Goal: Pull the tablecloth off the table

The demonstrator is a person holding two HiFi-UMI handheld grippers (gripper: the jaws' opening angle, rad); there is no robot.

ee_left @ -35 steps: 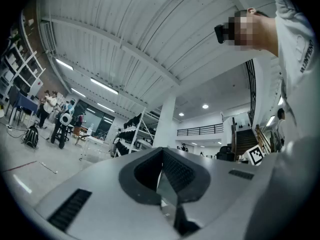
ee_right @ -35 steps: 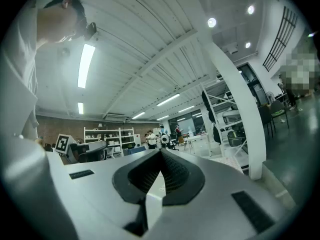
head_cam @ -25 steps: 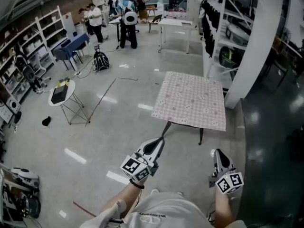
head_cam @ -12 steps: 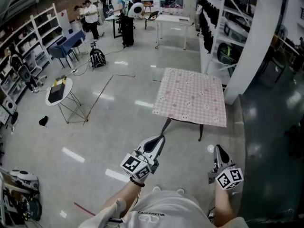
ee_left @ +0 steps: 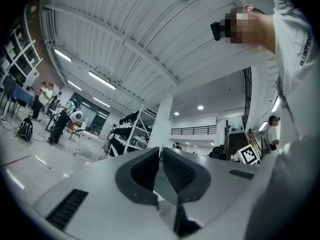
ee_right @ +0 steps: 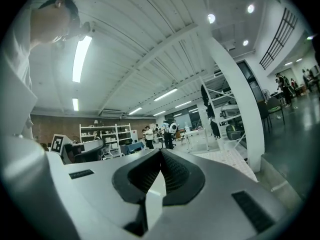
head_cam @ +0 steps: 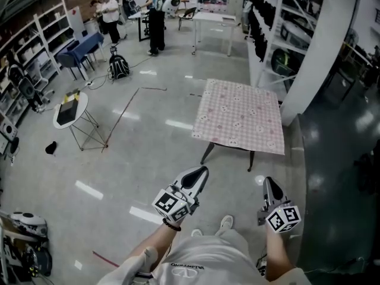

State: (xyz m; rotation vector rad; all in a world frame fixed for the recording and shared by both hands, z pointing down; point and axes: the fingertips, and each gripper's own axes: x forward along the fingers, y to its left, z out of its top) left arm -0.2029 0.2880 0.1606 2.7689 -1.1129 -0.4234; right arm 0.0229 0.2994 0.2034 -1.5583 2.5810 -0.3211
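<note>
A pink checked tablecloth [head_cam: 240,115] covers a small dark-legged table [head_cam: 251,161] a few steps ahead on the grey floor, beside a white pillar. Its far corner shows pale in the right gripper view as the tablecloth [ee_right: 227,158]. My left gripper [head_cam: 202,171] is held low in front of me, shut and empty, well short of the table. My right gripper [head_cam: 267,181] is beside it, also shut with nothing in it. In the gripper views both point upward toward the ceiling, the left gripper [ee_left: 160,150] and right gripper [ee_right: 160,153] with jaws together.
A white pillar [head_cam: 317,52] and dark shelving [head_cam: 273,16] stand right of the table. A small round side table [head_cam: 70,110] is to the left. Several people [head_cam: 155,16] stand by white desks at the back. A rod [head_cam: 123,115] lies on the floor.
The view has advanced slightly toward the table, and a foot now shows below me. Both grippers stay shut and held in the same position.
</note>
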